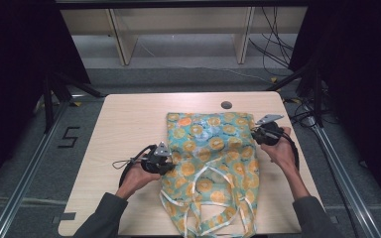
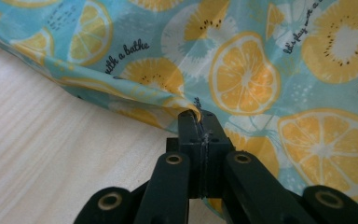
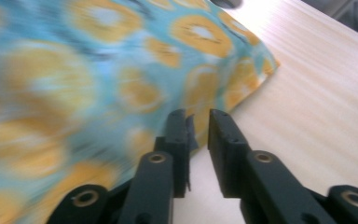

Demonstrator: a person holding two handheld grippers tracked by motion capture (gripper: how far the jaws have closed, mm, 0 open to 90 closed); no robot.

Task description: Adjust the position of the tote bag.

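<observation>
High view first: a citrus-print tote bag [image 1: 213, 158] lies flat on the wooden table [image 1: 129, 124], a bit right of the table's middle, with its white-edged handles [image 1: 203, 198] trailing toward the person's edge. The small dark grommet hole [image 1: 226, 105] in the tabletop sits just past the bag's far edge. The left gripper [image 1: 166, 161] is at the bag's left edge, about halfway down its length. The right gripper [image 1: 255, 131] is at the bag's right edge, closer to the far corner. So both hands flank the bag, and to me it looks like the grab-the-edges step of a fold or a straighten-out.

Left gripper view: the jaws are pressed together with a pinch of the bag's hem [image 2: 186, 105] caught between them. The fabric puckers up right at the tips, and bare table shows to the left of the bag's edge. That side seems secured.

Right gripper view: it's blurry here, so take this with a grain of salt. The jaws stand a narrow gap apart right at the bag's edge [image 3: 242, 88]. A sliver of fabric seems to sit against the left jaw, but I can't tell if the cloth is really in the gap.

My guess is the next move calls for the right jaws to get properly around that edge and clamp, so both sides are held evenly before anything gets lifted. Otherwise the thin fabric will probably slip out on one side.
</observation>
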